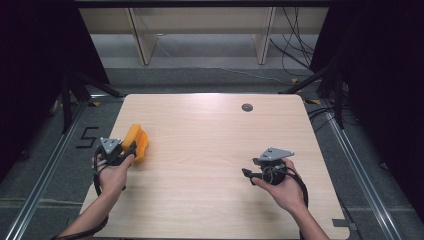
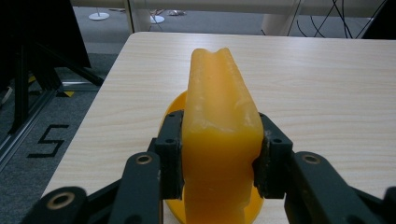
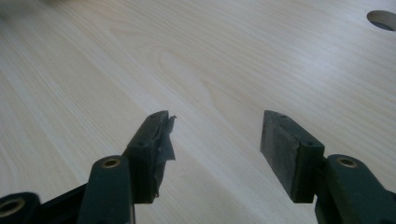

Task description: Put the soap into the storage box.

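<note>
A long yellow-orange piece [image 2: 219, 107] with a groove along its top lies on the left side of the wooden table [image 1: 210, 130]. A rounder orange part [image 2: 175, 105] shows beneath it. In the high view the same orange piece [image 1: 137, 141] sits just ahead of the person's left hand. My left gripper [image 1: 131, 149] is shut on it, and in the left gripper view both black pads [image 2: 170, 154] of the left gripper [image 2: 219, 149] press on its sides. My right gripper [image 1: 246, 173] is held low over the table's right half. In the right gripper view the right gripper [image 3: 215, 135] stands open over bare wood.
A round cable hole [image 1: 247, 107] is set into the table near its far edge, also seen as a hole [image 3: 382, 18] at the top right of the right gripper view. Black stands and cables lie on the floor around the table. A "5" mark [image 1: 86, 137] is taped left of it.
</note>
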The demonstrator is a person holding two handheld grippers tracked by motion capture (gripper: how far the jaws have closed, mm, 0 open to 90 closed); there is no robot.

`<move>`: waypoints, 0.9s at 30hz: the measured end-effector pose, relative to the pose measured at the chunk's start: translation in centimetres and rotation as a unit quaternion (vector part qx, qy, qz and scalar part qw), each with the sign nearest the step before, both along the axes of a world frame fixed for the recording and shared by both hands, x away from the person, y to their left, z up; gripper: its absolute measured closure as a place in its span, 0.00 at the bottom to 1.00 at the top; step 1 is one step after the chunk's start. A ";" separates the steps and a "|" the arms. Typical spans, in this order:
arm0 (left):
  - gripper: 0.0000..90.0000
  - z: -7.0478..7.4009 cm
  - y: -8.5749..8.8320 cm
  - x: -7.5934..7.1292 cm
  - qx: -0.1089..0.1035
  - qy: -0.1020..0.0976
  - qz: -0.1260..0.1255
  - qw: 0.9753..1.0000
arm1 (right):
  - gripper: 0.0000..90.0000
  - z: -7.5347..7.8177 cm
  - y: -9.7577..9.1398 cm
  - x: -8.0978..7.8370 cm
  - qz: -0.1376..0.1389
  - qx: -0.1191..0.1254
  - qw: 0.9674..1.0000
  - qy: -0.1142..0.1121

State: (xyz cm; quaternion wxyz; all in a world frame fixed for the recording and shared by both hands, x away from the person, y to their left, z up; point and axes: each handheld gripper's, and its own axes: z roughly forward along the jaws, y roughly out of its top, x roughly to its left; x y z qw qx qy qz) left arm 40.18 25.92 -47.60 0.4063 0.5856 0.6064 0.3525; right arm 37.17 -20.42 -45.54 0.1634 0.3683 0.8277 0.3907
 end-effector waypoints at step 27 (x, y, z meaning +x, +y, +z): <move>0.60 0.3 0.0 0.0 0.012 0.002 -0.003 1.000 | 0.48 0.0 -0.1 0.0 0.005 -0.006 1.000 -0.003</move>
